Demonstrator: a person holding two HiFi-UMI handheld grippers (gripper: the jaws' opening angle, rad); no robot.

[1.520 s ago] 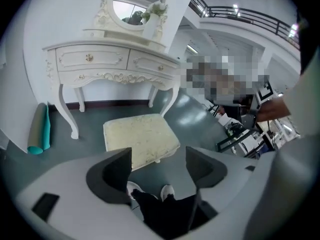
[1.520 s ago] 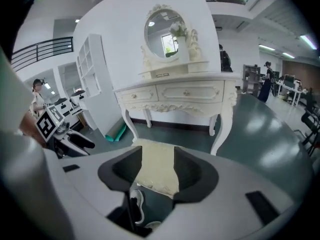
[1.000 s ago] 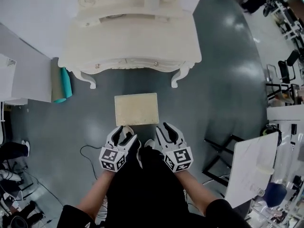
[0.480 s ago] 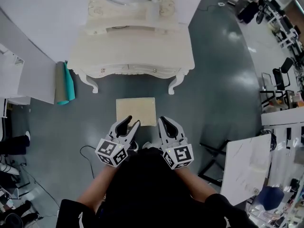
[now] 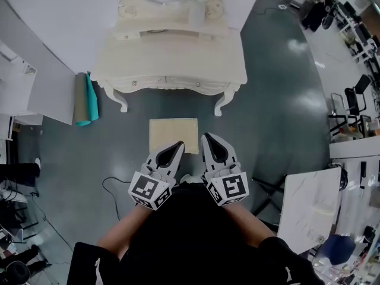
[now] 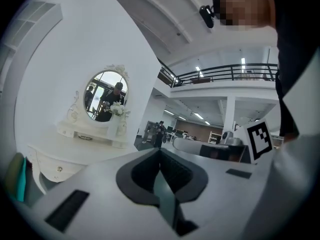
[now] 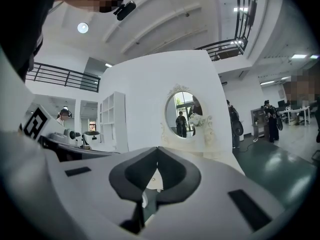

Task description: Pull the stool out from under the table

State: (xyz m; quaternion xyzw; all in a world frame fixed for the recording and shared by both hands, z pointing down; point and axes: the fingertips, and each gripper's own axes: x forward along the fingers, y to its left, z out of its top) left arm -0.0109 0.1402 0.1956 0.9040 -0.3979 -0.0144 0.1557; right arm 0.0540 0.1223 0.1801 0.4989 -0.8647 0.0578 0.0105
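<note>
The stool, with a square beige top, stands on the dark floor just in front of the cream dressing table, out from under it. Both grippers hover over the stool's near edge, and neither holds anything. My left gripper is shut, its tips meeting. Beside it, my right gripper is shut too. In the left gripper view the left gripper points at the dressing table and its oval mirror. The right gripper faces the mirror. The stool is out of sight in both gripper views.
A rolled teal and olive mat lies left of the table's leg. A black cable loops on the floor at my left. To the right stand a black folding frame, a white table and chairs.
Both grippers have gone from open to shut. They have risen from the stool's near edge and now show larger in the head view. The stool has stayed where it was.
</note>
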